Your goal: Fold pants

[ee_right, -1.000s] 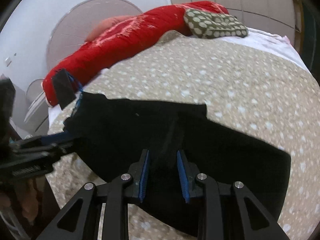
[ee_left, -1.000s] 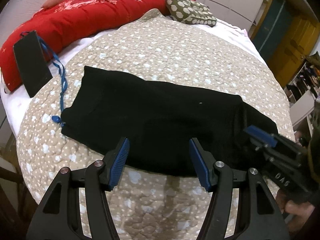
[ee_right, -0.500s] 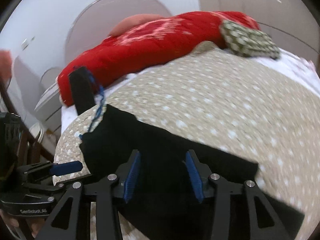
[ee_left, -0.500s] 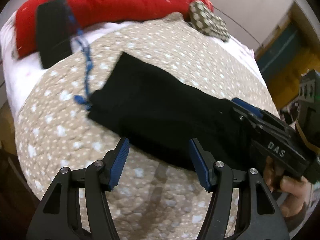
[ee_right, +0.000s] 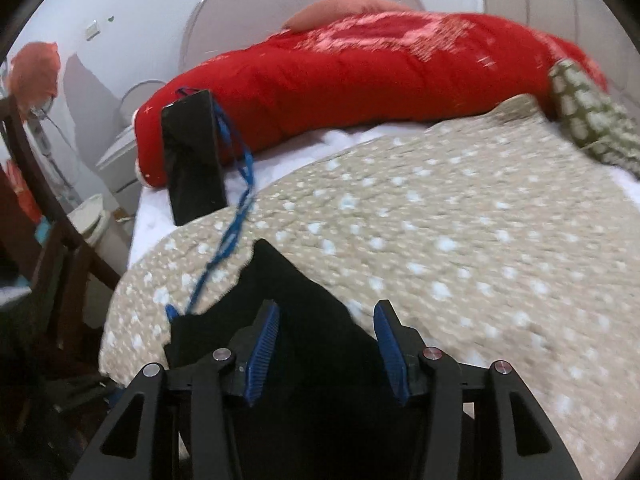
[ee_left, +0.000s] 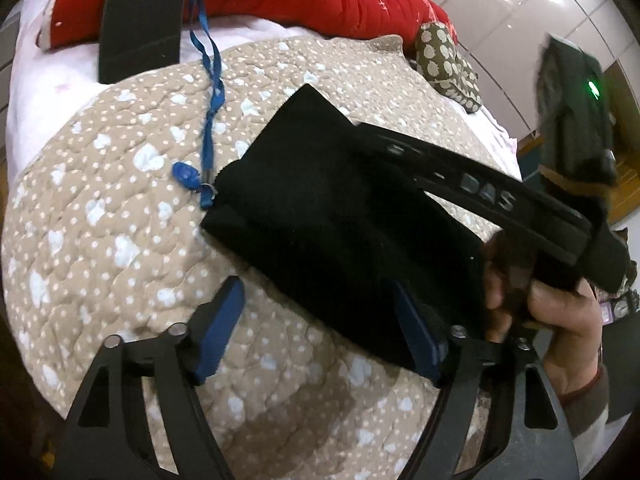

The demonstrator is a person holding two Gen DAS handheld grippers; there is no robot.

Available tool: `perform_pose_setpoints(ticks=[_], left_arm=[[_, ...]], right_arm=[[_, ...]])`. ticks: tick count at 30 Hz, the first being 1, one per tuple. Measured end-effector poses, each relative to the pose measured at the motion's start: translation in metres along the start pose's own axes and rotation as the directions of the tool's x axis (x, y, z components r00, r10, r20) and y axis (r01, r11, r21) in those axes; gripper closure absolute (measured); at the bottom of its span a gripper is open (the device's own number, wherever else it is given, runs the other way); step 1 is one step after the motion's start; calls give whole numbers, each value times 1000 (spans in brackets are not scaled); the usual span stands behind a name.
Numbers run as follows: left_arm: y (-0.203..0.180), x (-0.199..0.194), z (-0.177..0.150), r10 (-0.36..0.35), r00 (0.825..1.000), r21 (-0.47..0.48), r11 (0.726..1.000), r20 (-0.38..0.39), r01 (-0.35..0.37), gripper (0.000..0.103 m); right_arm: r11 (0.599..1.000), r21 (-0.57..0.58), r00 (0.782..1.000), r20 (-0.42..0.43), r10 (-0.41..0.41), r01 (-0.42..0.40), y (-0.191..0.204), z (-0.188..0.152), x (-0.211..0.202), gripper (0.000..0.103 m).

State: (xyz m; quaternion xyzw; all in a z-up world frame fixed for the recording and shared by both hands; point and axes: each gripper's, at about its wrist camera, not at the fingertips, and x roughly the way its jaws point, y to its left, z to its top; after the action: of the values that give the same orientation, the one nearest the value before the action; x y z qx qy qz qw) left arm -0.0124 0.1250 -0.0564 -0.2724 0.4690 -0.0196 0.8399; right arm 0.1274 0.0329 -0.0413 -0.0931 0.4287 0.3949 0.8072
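The black pants (ee_left: 320, 208) lie folded into a short stack on the beige dotted quilt (ee_left: 100, 240). My left gripper (ee_left: 320, 320) is open at the near edge of the stack, its right finger against the cloth. My right gripper (ee_right: 326, 332) is open, low over the top of the pants (ee_right: 304, 300). In the left wrist view the right gripper body (ee_left: 480, 196) reaches over the pants from the right, held by a hand (ee_left: 552, 312).
A blue lanyard (ee_left: 210, 92) runs from a black phone-like slab (ee_left: 140, 16) to the pants' far-left corner. A red duvet (ee_right: 360, 80) and a green dotted pillow (ee_right: 592, 120) lie along the headboard side. Chair and clutter stand left of the bed (ee_right: 40, 240).
The right gripper opened wide and swept left over the pants; the pants went from a long strip to a short stack. Both cameras swung toward the lanyard end.
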Motion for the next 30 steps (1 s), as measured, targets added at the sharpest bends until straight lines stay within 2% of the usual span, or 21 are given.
perform_pose_setpoints(ticks=[4,5,6,7,8,9,10,12,15,17,18,20,21,22,23,25,26,27,29,30], left_arm=[[-2,9,7,-6,1000,-5,1000,25,6,23],[-1,10,9,-17,999,-15,1000,39,17,23],[2,10,9,-30,998,-25,999,51,32,24],[3,10,11,-45,997,-34,998,61,47,30],[3,9,13,-44,997,-33,998,66,46,51],[0,6,15,-29,997,-15,999,68,30,60],[-4,2,17,-22,997,6,1000,74,22,65],[-18,-16,18,-34,992,67,997,124,26,66],[-56,-48,11,-91,977,190,980,194,54,66],[-91,-66,-2,-151,964,304,949,217,80,66],[-112,-71,-12,-189,959,369,924,212,101,66],[-145,-68,-30,-249,955,459,876,164,150,66],[-163,-57,-41,-276,955,497,847,105,190,66],[-180,-41,-50,-294,955,519,823,43,230,66],[-191,-27,-59,-301,954,533,807,-4,256,66],[-211,10,-78,-273,957,558,781,-98,280,66],[-221,32,-89,-229,961,574,771,-155,276,66],[-225,41,-95,-207,962,581,767,-178,272,66],[-226,43,-103,-187,962,595,757,-198,269,66],[-224,34,-102,-191,964,606,750,-185,265,66]], right_arm=[[997,30,996,-63,68,-66,-3,2,33,55],[997,38,996,-50,70,-69,-4,-1,34,57],[996,45,997,-35,74,-73,-5,-2,34,69],[994,65,996,-16,88,-87,-7,-4,30,83],[992,81,995,-6,100,-100,-10,-5,26,85],[988,100,993,15,114,-115,-12,-7,20,89],[986,111,991,45,124,-128,-14,-9,9,92],[982,124,985,110,131,-145,-17,-12,-17,92],[976,137,959,250,132,-170,-23,-24,-76,92],[971,168,935,340,103,-168,-38,-43,-126,92],[968,184,924,372,91,-170,-45,-52,-144,93],[952,254,896,442,42,-170,-66,-82,-184,94],[943,290,883,469,9,-163,-76,-98,-199,102],[927,345,866,498,-45,-150,-88,-119,-216,102],[906,402,859,502,-97,-132,-100,-137,-226,102],[853,519,874,442,-203,-64,-121,-172,-238,102],[827,563,880,398,-257,-13,-127,-187,-241,102],[811,585,883,372,-285,15,-129,-199,-245,102],[789,614,882,361,-302,19,-132,-222,-256,98],[785,619,880,361,-309,21,-132,-227,-260,89]])
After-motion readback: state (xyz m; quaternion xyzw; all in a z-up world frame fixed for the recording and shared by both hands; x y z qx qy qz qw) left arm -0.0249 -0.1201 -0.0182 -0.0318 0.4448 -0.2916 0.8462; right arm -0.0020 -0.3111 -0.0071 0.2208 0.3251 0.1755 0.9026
